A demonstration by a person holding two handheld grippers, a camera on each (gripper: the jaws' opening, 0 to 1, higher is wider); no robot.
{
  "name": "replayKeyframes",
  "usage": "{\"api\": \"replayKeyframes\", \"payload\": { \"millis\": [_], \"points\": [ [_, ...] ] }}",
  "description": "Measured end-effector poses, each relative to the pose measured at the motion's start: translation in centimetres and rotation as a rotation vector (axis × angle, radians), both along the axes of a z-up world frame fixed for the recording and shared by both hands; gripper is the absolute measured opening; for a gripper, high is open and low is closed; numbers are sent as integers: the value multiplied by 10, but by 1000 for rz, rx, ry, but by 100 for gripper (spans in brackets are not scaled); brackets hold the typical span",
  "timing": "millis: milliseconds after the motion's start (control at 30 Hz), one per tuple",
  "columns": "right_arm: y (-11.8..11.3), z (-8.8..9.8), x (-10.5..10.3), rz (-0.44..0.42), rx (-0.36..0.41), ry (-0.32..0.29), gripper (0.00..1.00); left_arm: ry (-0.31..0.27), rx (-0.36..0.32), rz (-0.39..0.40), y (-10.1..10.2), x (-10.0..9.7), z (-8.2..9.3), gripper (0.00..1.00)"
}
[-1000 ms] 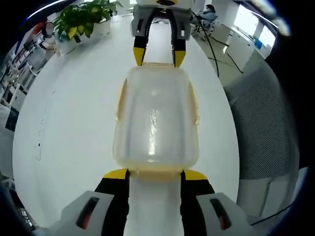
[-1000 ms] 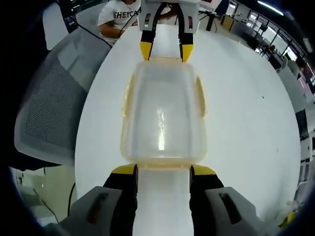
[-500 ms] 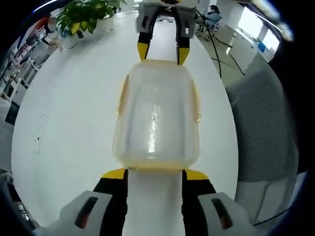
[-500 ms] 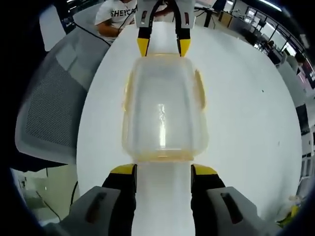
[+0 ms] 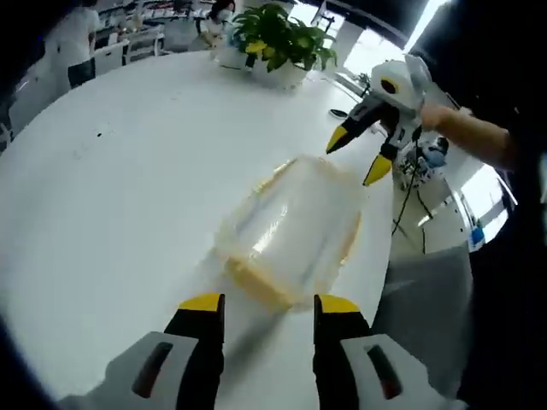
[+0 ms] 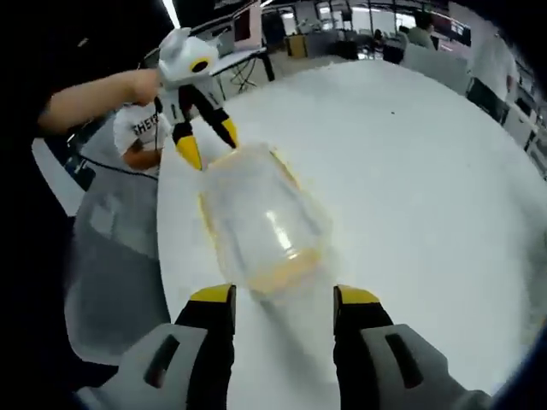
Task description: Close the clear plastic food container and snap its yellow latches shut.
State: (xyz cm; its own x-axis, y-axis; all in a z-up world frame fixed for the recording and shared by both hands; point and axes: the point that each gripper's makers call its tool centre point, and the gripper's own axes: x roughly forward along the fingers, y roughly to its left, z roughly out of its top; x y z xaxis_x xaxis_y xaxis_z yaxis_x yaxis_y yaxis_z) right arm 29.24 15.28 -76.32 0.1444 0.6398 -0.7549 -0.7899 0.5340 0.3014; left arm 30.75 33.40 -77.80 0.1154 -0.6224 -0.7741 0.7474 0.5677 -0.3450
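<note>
Both grippers stand with jaws parted and hold nothing. Left gripper (image 5: pixel 263 309): its yellow-tipped jaws rise from the bottom of the left gripper view, spread to either side of the near end of the clear plastic food container (image 5: pixel 293 229), just short of it. The container lies on the white table (image 5: pixel 111 179), blurred, with its lid down; yellow latches (image 5: pixel 256 286) show along its rim, but whether they are snapped cannot be told. Right gripper (image 6: pixel 285 301): in the right gripper view its jaws likewise stand apart just short of the container's near end, not touching it. At the container's far end each view shows the opposite gripper, jaws open and tips close to the rim. Bare table surface lies open to one side of the container; on the other side the container sits close to the table edge, beyond which a grey mesh chair (image 6: pixel 107 256) stands. Farther off, a potted plant (image 5: pixel 278 38) sits near the far table edge
</note>
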Motion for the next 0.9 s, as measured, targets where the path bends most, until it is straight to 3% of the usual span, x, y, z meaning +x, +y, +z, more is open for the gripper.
{"api": "replayKeyframes", "payload": {
  "millis": [33, 233, 300, 433, 600, 633, 900],
  "points": [
    [5, 0, -2, -34, 35, 21, 43, -2, -2, 29, 1, 1, -2, 35],
    [14, -8, 0, -127, 45, 33, 39, 35, -47, 162, -2, 1, -7, 34],
    [19, -7, 2, -167, 86, 51, 40, 30, -77, 170, -8, -1, -5, 34],
    [18, -12, 1, -186, 78, 74, 32, 20, -72, 185, -10, 0, -6, 30],
    [17, -20, 0, -206, 66, 96, 29, 33, -90, 233, -12, 4, -6, 30],
    [18, -18, -2, -249, 88, 137, 29, 42, -95, 249, -11, 4, -6, 29],
    [21, -19, -1, -237, 88, 122, 27, 75, -124, 316, -12, 4, -8, 25]
  ]
}}
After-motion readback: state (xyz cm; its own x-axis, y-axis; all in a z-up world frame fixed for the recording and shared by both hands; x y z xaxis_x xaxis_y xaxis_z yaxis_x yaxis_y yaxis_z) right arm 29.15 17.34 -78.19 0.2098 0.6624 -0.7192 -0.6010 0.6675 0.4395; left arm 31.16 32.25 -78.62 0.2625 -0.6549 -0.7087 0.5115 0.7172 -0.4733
